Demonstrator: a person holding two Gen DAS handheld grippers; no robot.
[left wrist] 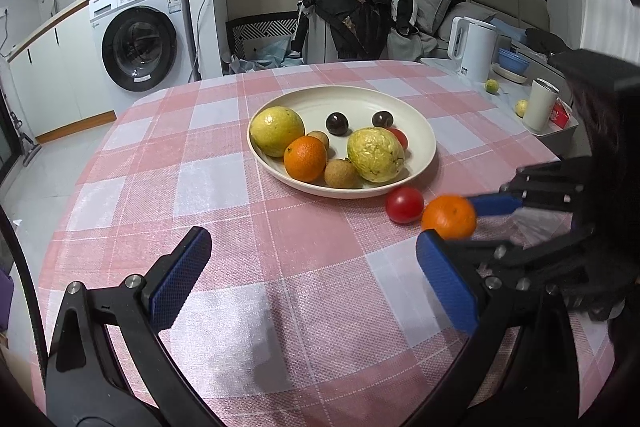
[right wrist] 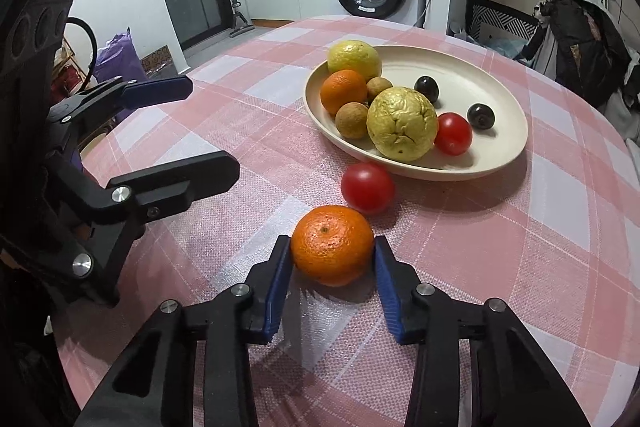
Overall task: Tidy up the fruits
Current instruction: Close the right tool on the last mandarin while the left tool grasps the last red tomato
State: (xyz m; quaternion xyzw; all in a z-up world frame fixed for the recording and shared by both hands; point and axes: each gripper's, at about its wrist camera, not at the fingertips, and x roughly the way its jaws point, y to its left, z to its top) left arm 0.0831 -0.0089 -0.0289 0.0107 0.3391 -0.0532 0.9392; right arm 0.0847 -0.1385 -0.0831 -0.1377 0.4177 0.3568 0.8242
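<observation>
Right gripper (right wrist: pixel 333 267) jaws pinch a round orange mandarin (right wrist: pixel 332 245), low centre of frame, on the pink-and-white checked worktop (right wrist: pixel 500 247). A red tomato (right wrist: pixel 368 187) sits just beyond, near a cream oval plate (right wrist: pixel 508 147) w/ fruit. Left gripper (left wrist: pixel 308 279) jaws spread wide, holding nothing.

Loose orange (right wrist: pixel 332 245) sits on the checked cloth, stem dimple up, red tomato (right wrist: pixel 368 187) just beside it, near the plate (right wrist: pixel 508 155) rim. The cream plate holds two yellow-green guavas, another orange, two longans, two dark plums, one tomato.
</observation>
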